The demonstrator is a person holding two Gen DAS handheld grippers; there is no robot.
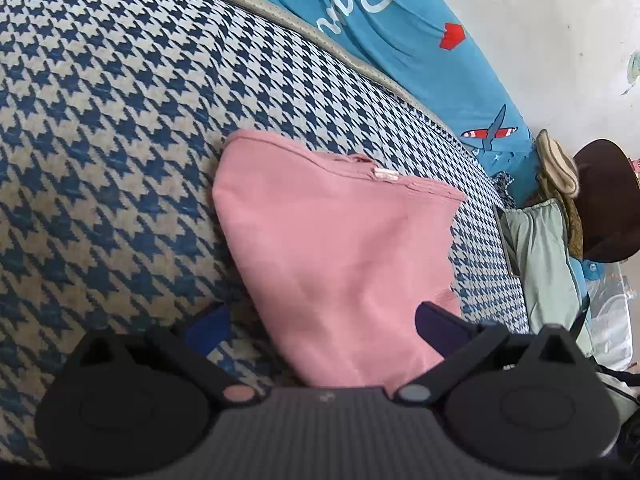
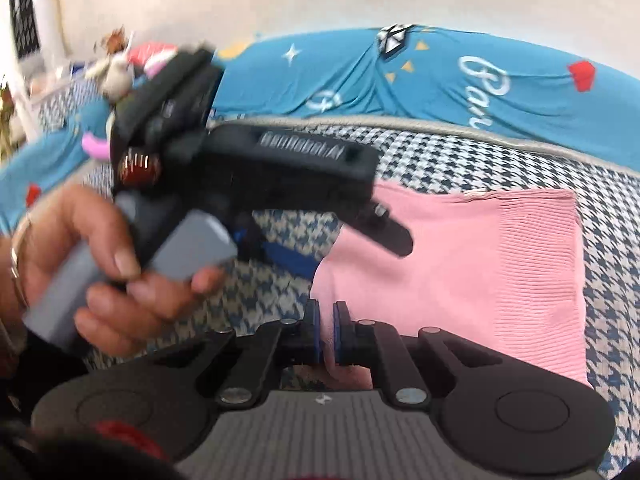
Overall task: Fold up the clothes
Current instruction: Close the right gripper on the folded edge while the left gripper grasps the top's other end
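A pink knitted garment (image 1: 336,248) lies folded flat on the blue-and-white houndstooth cover (image 1: 100,140). My left gripper (image 1: 324,326) is open wide, its two fingers straddling the garment's near end without pinching it. In the right wrist view the same garment (image 2: 472,272) spreads to the right. A hand (image 2: 100,264) holds the left gripper (image 2: 340,248) over the garment's left edge. My right gripper (image 2: 326,330) sits at the garment's near left corner, its blue pads nearly together with pink cloth in the narrow gap.
A turquoise sheet (image 2: 420,88) with white lettering and red shapes runs along the back by a pale wall. Plush toys (image 2: 116,68) sit at the far left. In the left wrist view, a brown hat (image 1: 608,200) and pale green cloth (image 1: 548,264) lie beyond the cover's right edge.
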